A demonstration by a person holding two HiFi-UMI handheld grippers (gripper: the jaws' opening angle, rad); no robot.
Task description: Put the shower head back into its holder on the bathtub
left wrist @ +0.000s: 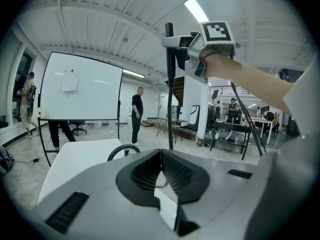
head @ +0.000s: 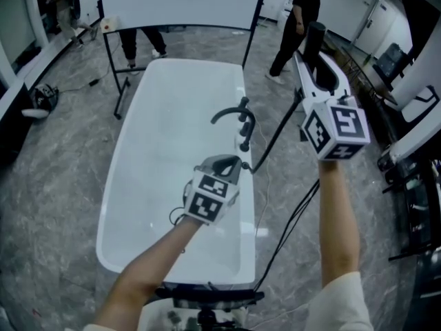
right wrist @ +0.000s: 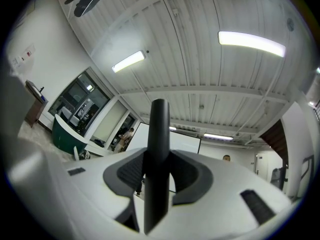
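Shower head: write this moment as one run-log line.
right gripper: shut on shower head | left gripper: shut, empty | shower head: high beside bathtub

Large open test hall or lab workshop, not a home bathroom. Freestanding white bathtub set out on bare grey marbled floor. Rolling whiteboard behind it. Ribbed ceiling with strip lights. Work tables at the back, loose cable on the floor, a person standing nearby.

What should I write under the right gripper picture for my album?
The right gripper clamps the black shower head, which points up toward a ceiling with bright strip lights.
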